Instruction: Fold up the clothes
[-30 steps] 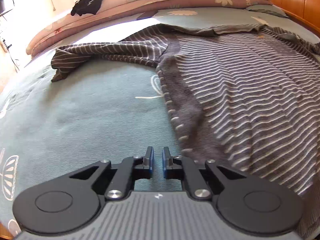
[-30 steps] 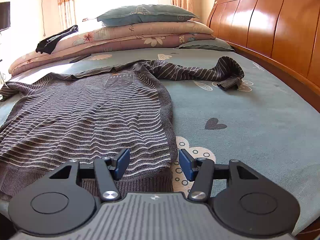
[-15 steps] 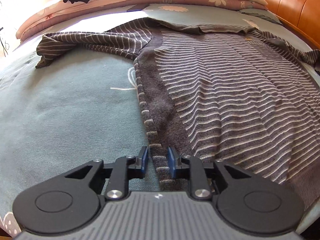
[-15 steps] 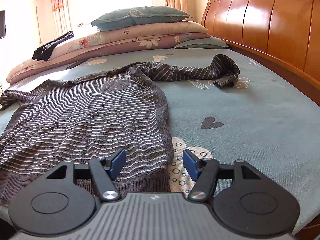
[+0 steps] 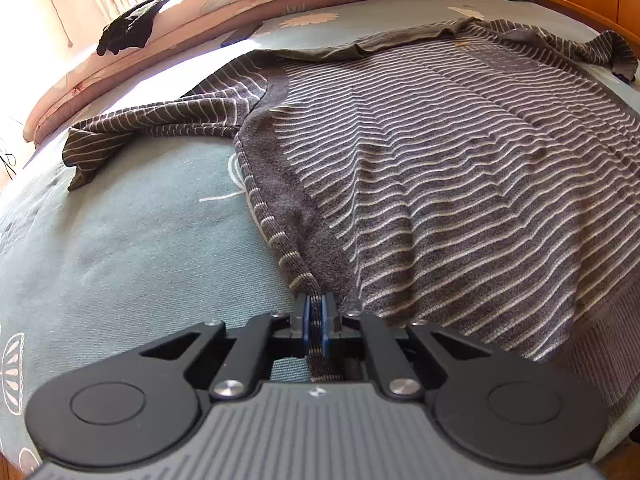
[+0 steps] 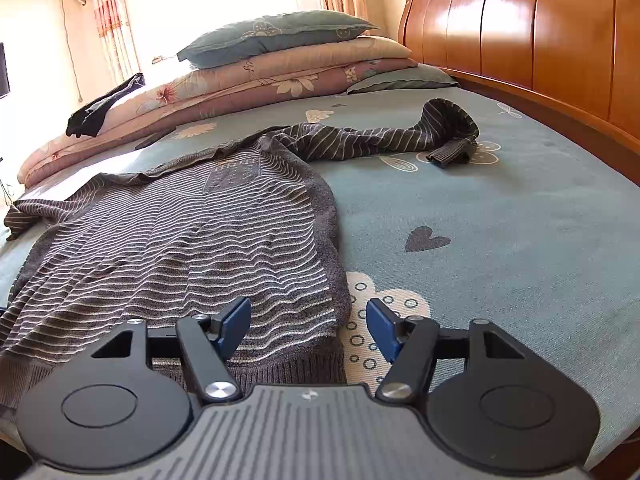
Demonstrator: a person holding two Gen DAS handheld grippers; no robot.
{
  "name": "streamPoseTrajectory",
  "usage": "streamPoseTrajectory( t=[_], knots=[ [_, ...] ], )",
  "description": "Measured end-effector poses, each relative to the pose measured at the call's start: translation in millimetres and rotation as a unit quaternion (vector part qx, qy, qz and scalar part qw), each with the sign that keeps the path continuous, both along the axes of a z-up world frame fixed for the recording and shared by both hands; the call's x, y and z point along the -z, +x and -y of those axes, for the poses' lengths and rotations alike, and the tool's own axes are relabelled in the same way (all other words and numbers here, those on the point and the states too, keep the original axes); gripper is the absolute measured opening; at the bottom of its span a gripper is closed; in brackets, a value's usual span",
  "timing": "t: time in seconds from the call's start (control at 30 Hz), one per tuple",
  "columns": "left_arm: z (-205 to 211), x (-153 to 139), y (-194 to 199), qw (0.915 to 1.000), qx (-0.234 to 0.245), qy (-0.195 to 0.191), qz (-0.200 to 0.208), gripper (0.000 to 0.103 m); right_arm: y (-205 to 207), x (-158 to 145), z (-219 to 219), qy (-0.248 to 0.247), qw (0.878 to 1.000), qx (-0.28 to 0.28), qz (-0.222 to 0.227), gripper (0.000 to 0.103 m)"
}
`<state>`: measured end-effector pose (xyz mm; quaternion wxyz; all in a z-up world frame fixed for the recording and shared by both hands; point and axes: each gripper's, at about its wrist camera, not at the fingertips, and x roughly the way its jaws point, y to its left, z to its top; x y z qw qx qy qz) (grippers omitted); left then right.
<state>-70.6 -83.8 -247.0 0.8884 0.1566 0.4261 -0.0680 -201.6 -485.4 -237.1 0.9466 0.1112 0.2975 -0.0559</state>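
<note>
A grey striped sweater [image 5: 460, 168] lies spread flat on the teal bedsheet [image 5: 120, 248], sleeves out to both sides. My left gripper [image 5: 315, 320] is shut on the sweater's left bottom corner, and the ribbed edge runs up between its blue pads. In the right wrist view the same sweater [image 6: 192, 248] fills the left half. My right gripper [image 6: 307, 322] stands open over the sweater's right bottom corner, with the hem between and below its fingers. The right sleeve [image 6: 384, 140] stretches toward the headboard.
Folded quilts and a pillow [image 6: 272, 36] are stacked at the far end, with a black garment [image 6: 104, 112] draped on them. A wooden headboard [image 6: 540, 36] runs along the right. Bare bedsheet [image 6: 500, 240] lies right of the sweater.
My left gripper moved right onto the sweater's left edge and shut on its corner. My right gripper stayed open and shifted little.
</note>
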Motion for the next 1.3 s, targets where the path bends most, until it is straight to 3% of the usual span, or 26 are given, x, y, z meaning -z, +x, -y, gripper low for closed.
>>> streamPoseTrajectory(
  t=[0.2, 0.33, 0.43, 0.5, 0.67, 0.73, 0.87, 0.9, 1.07, 1.3],
  knots=[
    [-23, -6, 4, 0.9997, -0.023, 0.003, -0.004, 0.003, 0, -1, 0, 0.002, 1.000, -0.002, 0.004, 0.070],
    [-42, -10, 17, 0.9961, -0.045, -0.067, -0.035, 0.005, 0, -2, -1, 0.003, 1.000, -0.008, 0.006, 0.070],
    [-59, -15, 19, 0.9874, -0.075, -0.132, -0.043, 0.008, 2, -2, -3, 0.006, 1.000, -0.014, 0.007, 0.070],
    [-61, -20, 13, 0.9856, -0.078, -0.146, -0.032, 0.008, 3, -3, -5, 0.006, 1.000, -0.017, 0.007, 0.070],
    [-46, -25, 1, 0.9883, -0.051, -0.140, -0.030, 0.009, 6, -3, -10, 0.000, 1.000, -0.023, 0.004, 0.071],
    [-36, -21, -1, 0.9902, -0.038, -0.129, -0.037, 0.017, 6, -3, -12, -0.003, 1.000, -0.027, 0.004, 0.071],
    [-15, -3, -4, 0.9993, -0.027, -0.017, -0.020, 0.026, 5, -3, -14, -0.012, 1.000, -0.029, 0.004, 0.074],
    [-16, -3, -4, 0.9993, -0.031, -0.014, -0.019, 0.031, 5, -3, -13, -0.011, 1.000, -0.029, 0.004, 0.074],
    [-18, -2, 0, 0.9990, -0.041, 0.010, -0.012, 0.031, 3, -2, -2, 0.012, 1.000, -0.011, 0.004, 0.074],
    [-22, -3, 3, 0.9992, -0.036, 0.001, -0.019, 0.031, 0, 11, 22, 0.070, 0.997, 0.016, -0.031, 0.074]
  ],
)
